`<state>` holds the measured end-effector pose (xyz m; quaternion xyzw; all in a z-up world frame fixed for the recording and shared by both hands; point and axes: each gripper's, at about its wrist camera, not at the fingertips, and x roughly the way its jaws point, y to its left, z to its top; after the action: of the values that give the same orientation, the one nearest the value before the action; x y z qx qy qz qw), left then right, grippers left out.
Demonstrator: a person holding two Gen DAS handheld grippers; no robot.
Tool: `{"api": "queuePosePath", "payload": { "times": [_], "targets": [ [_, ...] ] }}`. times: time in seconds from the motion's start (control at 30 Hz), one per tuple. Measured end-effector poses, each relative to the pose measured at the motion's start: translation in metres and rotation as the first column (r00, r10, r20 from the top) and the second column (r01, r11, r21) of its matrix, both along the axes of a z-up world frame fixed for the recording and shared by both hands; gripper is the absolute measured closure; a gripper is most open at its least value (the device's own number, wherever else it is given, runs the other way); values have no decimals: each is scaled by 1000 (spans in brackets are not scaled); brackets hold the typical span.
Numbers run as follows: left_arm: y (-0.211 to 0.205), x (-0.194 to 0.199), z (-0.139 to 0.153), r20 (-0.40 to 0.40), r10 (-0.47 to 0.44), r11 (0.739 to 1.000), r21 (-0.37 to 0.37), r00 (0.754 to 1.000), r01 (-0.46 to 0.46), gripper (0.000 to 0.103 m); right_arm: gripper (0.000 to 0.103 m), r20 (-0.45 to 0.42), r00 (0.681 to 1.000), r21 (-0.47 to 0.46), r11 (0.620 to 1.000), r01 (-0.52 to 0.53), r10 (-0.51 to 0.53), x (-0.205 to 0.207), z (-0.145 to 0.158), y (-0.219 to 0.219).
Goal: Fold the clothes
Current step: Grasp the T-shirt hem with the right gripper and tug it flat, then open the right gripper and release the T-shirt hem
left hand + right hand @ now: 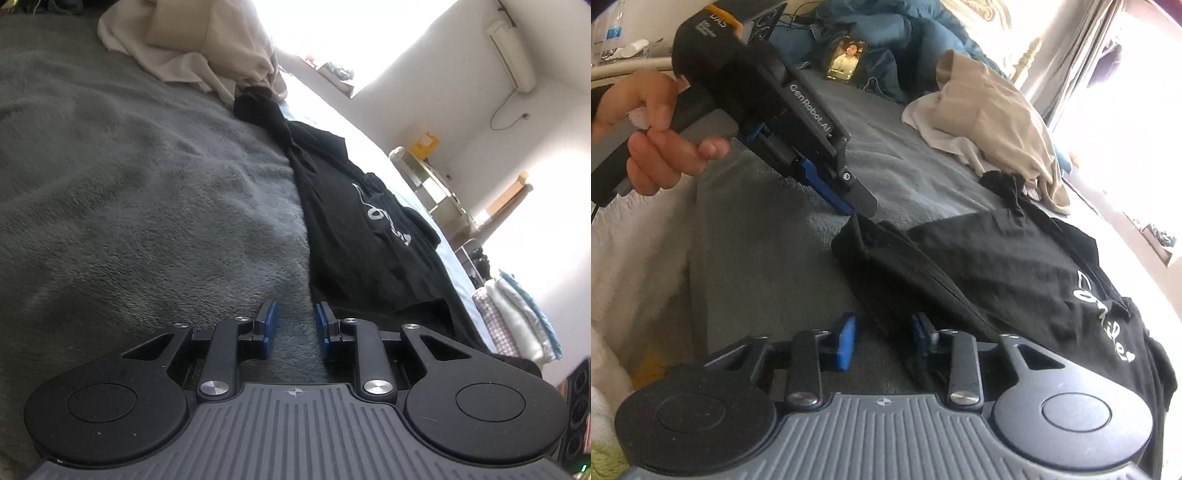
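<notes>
Grey fleece blanket [147,192] covers the bed and fills the left half of the left wrist view. Black T-shirt [362,229] with white lettering lies on it, running from upper centre to lower right in that view; in the right wrist view the same shirt [1015,266] spreads from centre frame to the right edge, partly folded, one fold edge raised at centre.

Left gripper [294,325]: blue pads stand apart with only grey blanket visible between them, nothing grasped. Its right pad sits just beside the shirt's near edge; contact cannot be judged. In the right wrist view this gripper [862,206] enters from upper left, held by a hand [661,147], its tip at the shirt's raised fold corner; whether it touches the cloth cannot be told.

Right gripper [882,339]: pads [846,339] parted, a gap between them. A dark fold of the shirt runs down toward the right-hand pad; the picture is blurred, so grip on it cannot be confirmed.

Beige garment [990,122] lies crumpled at upper right of the right wrist view, beyond the shirt. Blue bedding [886,33] is heaped at top centre.
</notes>
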<state>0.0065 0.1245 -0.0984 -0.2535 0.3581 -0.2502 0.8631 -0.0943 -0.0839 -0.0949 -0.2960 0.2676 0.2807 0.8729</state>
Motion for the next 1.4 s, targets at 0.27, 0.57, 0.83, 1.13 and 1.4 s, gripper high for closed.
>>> {"api": "queuePosePath", "payload": {
  "times": [0.27, 0.57, 0.83, 1.13, 1.4],
  "targets": [
    [1, -10, -2, 12, -55, 998, 12, 998, 55, 76, 100, -122, 991, 114, 991, 71, -57, 13, 13, -13],
    [-4, -18, -2, 32, -117, 992, 44, 993, 115, 75, 99, -240, 968, 100, 993, -57, 80, -3, 26, -30],
    [-9, -20, 3, 38, -151, 987, 66, 988, 148, 72, 99, -227, 965, 12, 991, -131, 130, -16, 19, -25],
    [-28, -42, 30, 208, -124, 977, 197, 970, 82, 71, 97, -206, 977, 147, 989, -17, 47, -12, 4, -37],
    [-91, -68, 59, 348, -445, 877, 357, 825, 322, 62, 78, -69, 984, 270, 946, 180, -167, -58, 21, -93]
  ]
}}
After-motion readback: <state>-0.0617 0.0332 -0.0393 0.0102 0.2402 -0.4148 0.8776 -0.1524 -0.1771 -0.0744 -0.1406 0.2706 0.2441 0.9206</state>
